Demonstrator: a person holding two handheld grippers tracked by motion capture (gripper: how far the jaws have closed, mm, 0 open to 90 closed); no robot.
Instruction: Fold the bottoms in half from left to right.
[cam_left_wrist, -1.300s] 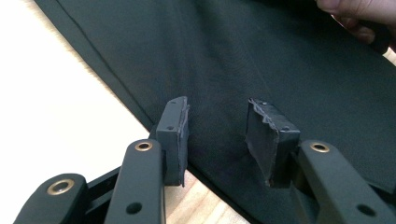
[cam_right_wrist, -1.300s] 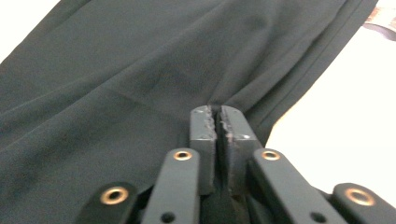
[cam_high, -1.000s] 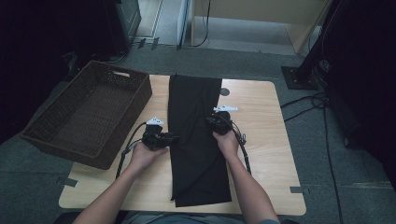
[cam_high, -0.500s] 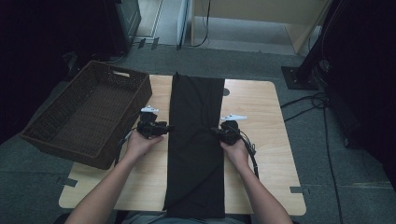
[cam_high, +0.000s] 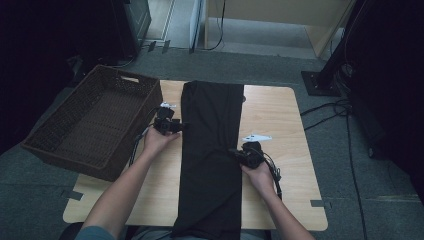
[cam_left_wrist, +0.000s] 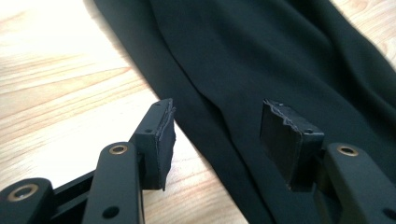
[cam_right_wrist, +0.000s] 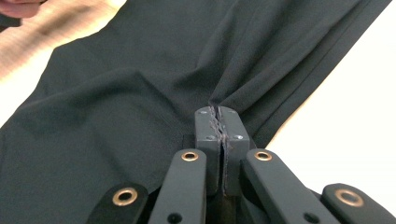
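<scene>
The black trousers (cam_high: 212, 165) lie flat and lengthwise down the middle of the tabletop (cam_high: 280, 125), running from the far edge to the near edge, where they hang over. Your right hand-held gripper (cam_high: 239, 156) sits on their right edge about halfway down, its jaws pressed together on a pinch of the cloth, with folds radiating from the bite. Your left hand-held gripper (cam_high: 179, 126) is at the left edge, farther up the trousers; its jaws have just been opening and stand apart, the trouser edge running between them with neither pad pressing on it. A brown wicker basket (cam_high: 60, 150) sits left of the tabletop.
</scene>
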